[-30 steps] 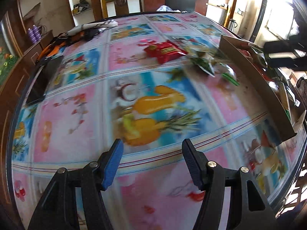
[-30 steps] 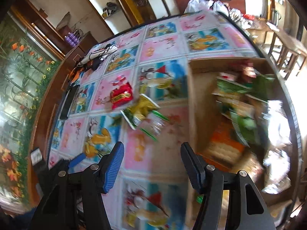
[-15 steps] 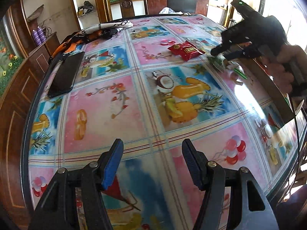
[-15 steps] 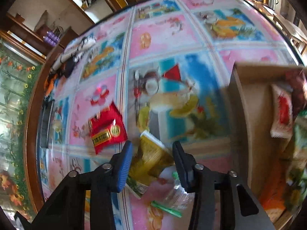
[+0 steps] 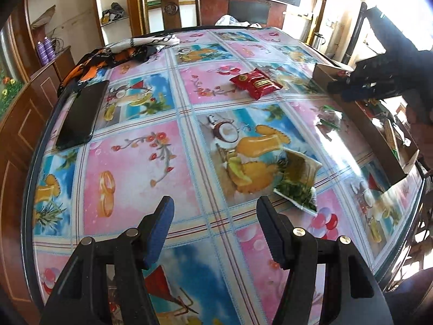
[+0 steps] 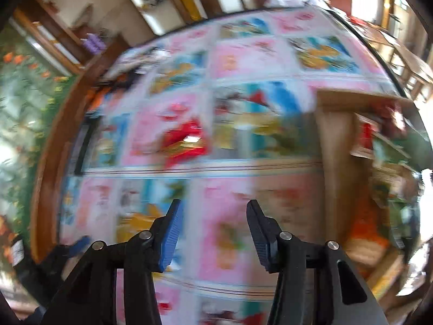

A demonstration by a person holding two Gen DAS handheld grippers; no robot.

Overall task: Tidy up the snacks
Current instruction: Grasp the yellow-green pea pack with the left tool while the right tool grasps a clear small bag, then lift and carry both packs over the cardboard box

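Observation:
A red snack packet lies on the fruit-print tablecloth toward the far side; it is a red blur in the right wrist view. A yellow-green snack packet lies close in front of my left gripper, a little to its right. A small clear packet lies by the cardboard box. The box holds several snacks. My left gripper is open and empty. My right gripper is open and empty above the table; it shows from the left wrist view near the box.
A black phone lies at the left of the table. A heap of dark and orange cloth sits at the far left edge. A wooden chair stands behind the table. The right wrist view is motion-blurred.
The yellow-green packet has moved from beside the box to the near part of the table, by my left gripper. My right gripper has opened wider and pulled back.

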